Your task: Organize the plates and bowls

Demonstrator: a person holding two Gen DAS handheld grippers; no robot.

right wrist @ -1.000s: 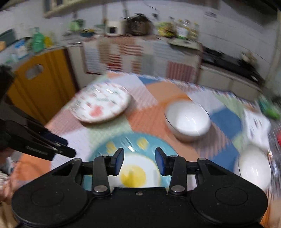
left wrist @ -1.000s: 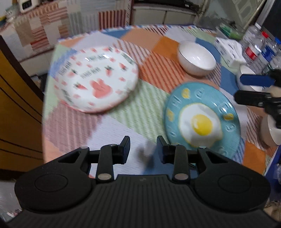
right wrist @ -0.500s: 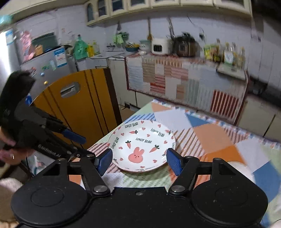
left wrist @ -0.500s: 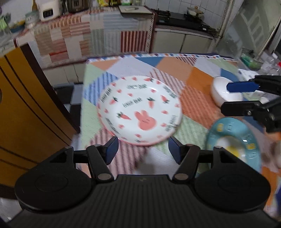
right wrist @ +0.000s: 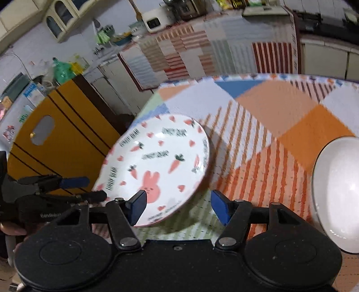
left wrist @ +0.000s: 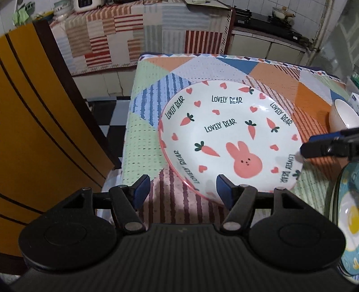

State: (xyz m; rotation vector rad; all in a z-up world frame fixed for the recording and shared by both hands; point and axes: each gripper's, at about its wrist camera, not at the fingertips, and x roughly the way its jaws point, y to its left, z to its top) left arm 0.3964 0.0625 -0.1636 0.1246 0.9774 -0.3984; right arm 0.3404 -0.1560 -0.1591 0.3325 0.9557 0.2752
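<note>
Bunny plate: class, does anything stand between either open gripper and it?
Nothing visible does. The bunny plate lies directly ahead of the left gripper and the right gripper; the white bowl sits off to the right.

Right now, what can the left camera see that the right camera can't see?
Only the left wrist view shows the blue fried-egg plate at its right edge and the black-and-white checkered floor.

Only the right wrist view shows the cut-out handle hole in the yellow board and the wall cabinet up high.

Both show the bunny plate on the patchwork tablecloth, the white bowl, and both open grippers: the left gripper and the right gripper.
</note>
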